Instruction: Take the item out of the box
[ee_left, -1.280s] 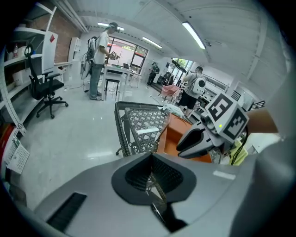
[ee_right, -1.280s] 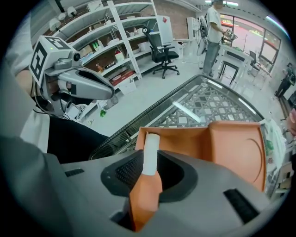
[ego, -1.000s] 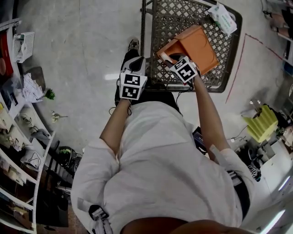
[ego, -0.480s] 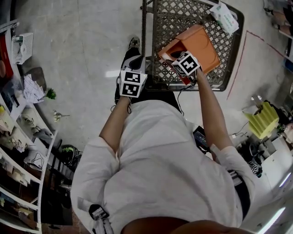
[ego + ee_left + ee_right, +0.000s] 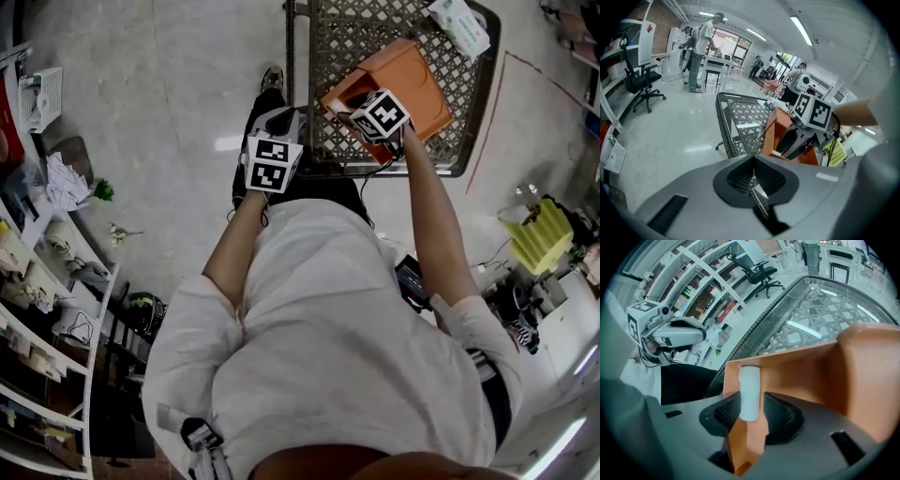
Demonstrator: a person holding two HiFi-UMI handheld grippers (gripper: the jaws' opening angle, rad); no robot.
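Your right gripper (image 5: 751, 401): jaws just closing, white roll (image 5: 750, 383) between, unclamped. Centre pads, squeeze, lift clear of orange box (image 5: 820, 371). Left gripper (image 5: 753, 171) clenched, empty.

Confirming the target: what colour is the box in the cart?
The box is orange, clearest in the right gripper view.

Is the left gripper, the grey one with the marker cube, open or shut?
Shut: the left gripper has its two dark ribbed pads pressed together, with nothing between them.

Glossy pale floor (image 5: 169, 103) — cluttered shelves (image 5: 45, 281)
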